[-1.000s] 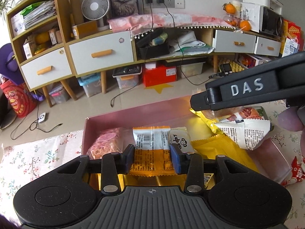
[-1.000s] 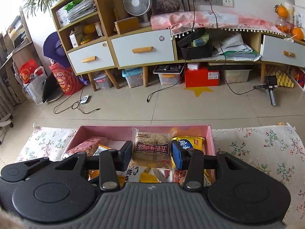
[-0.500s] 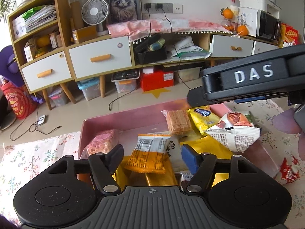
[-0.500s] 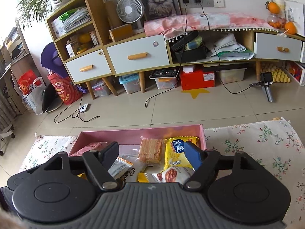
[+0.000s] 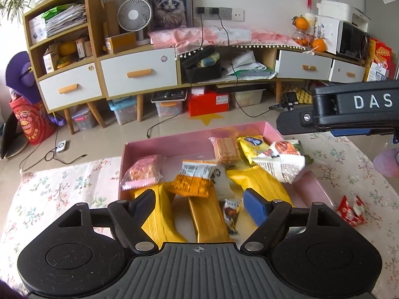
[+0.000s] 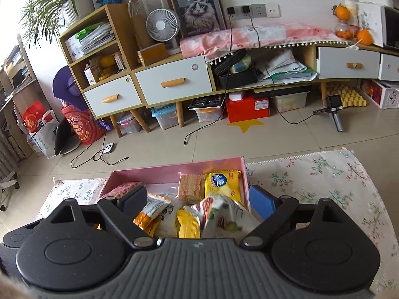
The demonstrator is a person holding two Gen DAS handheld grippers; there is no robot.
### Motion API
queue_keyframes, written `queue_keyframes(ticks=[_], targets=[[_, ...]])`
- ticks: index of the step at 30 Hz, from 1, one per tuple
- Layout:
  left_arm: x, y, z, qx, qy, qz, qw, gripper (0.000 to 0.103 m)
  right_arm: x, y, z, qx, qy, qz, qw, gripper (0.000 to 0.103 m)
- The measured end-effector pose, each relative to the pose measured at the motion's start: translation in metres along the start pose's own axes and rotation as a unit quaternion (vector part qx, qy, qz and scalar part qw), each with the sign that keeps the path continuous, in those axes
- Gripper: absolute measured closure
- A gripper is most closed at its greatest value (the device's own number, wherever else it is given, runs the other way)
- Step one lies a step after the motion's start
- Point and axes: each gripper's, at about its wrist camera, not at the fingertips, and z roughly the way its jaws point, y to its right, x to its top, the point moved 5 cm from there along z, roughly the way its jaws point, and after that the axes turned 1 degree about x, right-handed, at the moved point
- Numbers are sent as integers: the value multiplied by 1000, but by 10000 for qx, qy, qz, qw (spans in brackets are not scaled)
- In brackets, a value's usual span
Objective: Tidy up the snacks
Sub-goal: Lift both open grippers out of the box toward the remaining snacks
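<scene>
A pink box (image 5: 174,142) on the floral tablecloth holds several snack packs. Among them are an orange-and-white pack (image 5: 193,180), a pink wafer pack (image 5: 143,170), a brown biscuit pack (image 5: 226,150), a yellow pack (image 5: 251,147), a white crumpled pack (image 5: 281,160) and long yellow bars (image 5: 207,214). My left gripper (image 5: 199,205) is open and empty, above the box's near end. My right gripper (image 6: 197,200) is open and empty, above the box (image 6: 172,172); its body (image 5: 349,107) shows at the right of the left wrist view. The brown biscuit pack (image 6: 189,186) and yellow pack (image 6: 223,183) lie at the far right of the box.
A red snack wrapper (image 5: 351,210) lies on the tablecloth (image 5: 62,194) right of the box. A purple object (image 5: 387,162) is at the far right. Beyond the table edge is tiled floor with cables, storage bins and a wooden cabinet (image 5: 139,72).
Both grippers have opened and drawn back and up. The left let go of the orange-and-white pack and the right let go of the brown biscuit pack; both now lie in the box.
</scene>
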Motion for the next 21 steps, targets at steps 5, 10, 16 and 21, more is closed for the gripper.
queue_keyframes(ticks=[5, 10, 16, 21], targets=[[-12, 0, -19, 26, -34, -44, 10000, 21, -11, 4, -14, -18, -13, 34, 10000, 12], [-26, 1, -35, 22, -82, -121, 9999, 18, -24, 5, -26, -23, -42, 57, 10000, 10], [-49, 0, -53, 51, -193, -231, 9995, 18, -40, 3, -42, -3, -56, -74, 10000, 7], [-65, -3, -65, 157, -262, -269, 9992, 11, -55, 3, -52, -35, -49, -144, 9999, 4]])
